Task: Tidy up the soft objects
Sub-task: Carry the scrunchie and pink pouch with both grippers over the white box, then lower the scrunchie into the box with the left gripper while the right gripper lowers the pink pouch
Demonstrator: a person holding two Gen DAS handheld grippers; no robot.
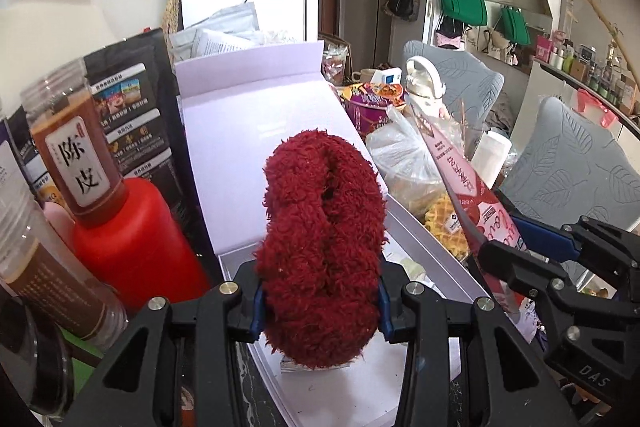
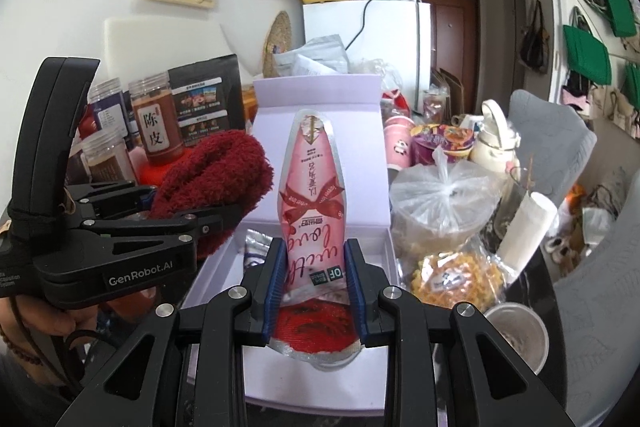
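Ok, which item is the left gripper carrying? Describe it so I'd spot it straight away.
Start at the open white box in the middle of the crowded table, lid standing up at the back. Just left of it, over its near corner, the left gripper is clamped on a dark red fluffy sock. It's the only shaggy thing there; the right gripper's pink packet alongside is flat and glossy.

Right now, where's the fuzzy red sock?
The fuzzy red sock is clamped in the left gripper, over the open white box, just left of the pink packet in the right gripper.
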